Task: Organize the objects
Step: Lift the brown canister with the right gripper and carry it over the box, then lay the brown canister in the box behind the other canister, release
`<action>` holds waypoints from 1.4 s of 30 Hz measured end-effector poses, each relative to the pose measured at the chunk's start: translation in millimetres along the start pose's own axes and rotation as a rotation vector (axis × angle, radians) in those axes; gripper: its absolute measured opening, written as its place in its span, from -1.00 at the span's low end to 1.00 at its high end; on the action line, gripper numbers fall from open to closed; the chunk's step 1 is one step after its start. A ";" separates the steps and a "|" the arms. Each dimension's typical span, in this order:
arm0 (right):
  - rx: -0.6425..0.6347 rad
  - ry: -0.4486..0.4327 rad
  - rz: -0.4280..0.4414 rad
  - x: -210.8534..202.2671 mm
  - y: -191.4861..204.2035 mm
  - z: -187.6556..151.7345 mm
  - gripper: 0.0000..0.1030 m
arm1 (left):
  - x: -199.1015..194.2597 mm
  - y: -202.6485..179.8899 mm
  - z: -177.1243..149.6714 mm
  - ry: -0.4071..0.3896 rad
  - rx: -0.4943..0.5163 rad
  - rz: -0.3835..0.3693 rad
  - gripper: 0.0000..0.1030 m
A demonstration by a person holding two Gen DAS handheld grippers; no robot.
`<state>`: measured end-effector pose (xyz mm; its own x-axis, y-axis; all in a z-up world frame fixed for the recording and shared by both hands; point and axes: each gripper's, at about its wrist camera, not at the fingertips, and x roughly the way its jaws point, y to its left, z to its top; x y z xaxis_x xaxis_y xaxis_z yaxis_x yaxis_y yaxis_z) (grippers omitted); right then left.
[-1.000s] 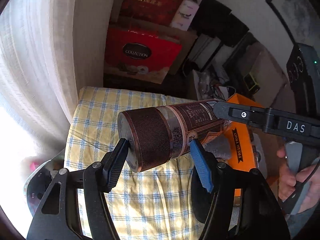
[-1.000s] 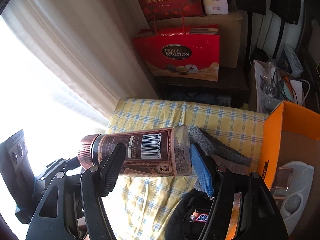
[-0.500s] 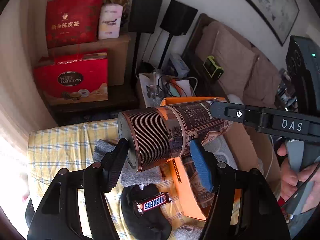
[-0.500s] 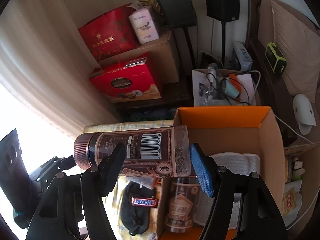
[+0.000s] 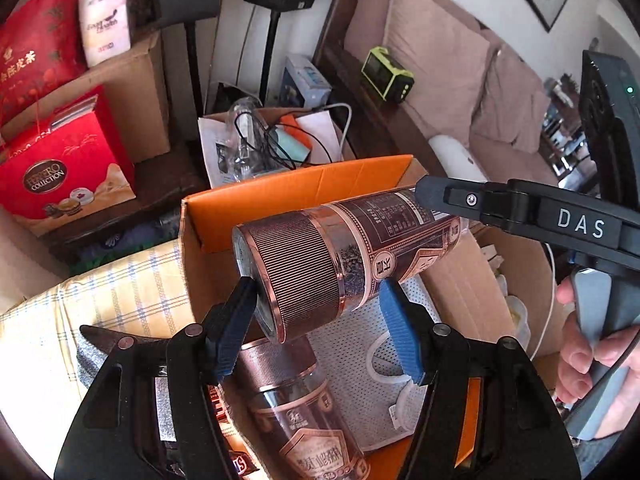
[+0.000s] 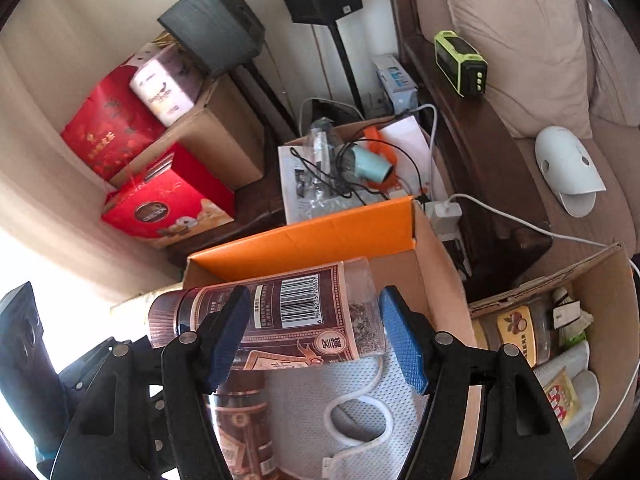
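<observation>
I hold one brown jar (image 5: 340, 264) sideways between both tools, above the open orange box (image 5: 296, 196). My left gripper (image 5: 316, 332) is part-open, its pads closing on the ribbed lid end; my right gripper (image 6: 316, 334) is part-open around the clear base end. Sharing the load keeps it level over a second jar (image 5: 296, 408) and white mesh item (image 5: 360, 352) lying inside.
</observation>
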<state>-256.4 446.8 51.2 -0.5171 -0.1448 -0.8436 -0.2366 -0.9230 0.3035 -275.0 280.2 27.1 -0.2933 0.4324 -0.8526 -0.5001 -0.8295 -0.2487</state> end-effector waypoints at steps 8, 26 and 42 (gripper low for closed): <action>0.057 0.024 -0.032 34.3 -34.8 8.2 0.34 | 50.6 -4.5 12.2 0.140 -0.031 -0.024 0.16; -0.043 -0.001 -0.127 41.4 -20.7 -3.0 0.33 | 36.0 19.3 5.1 0.116 -0.084 -0.105 0.41; -0.223 -0.058 -0.090 -13.7 39.9 -68.1 0.67 | -70.0 40.8 -70.5 -0.031 -0.031 0.015 0.67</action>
<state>-202.7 387.6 44.7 -0.5503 -0.0436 -0.8339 -0.1000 -0.9880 0.1176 -217.4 191.2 44.2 -0.3257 0.4304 -0.8418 -0.4702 -0.8462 -0.2507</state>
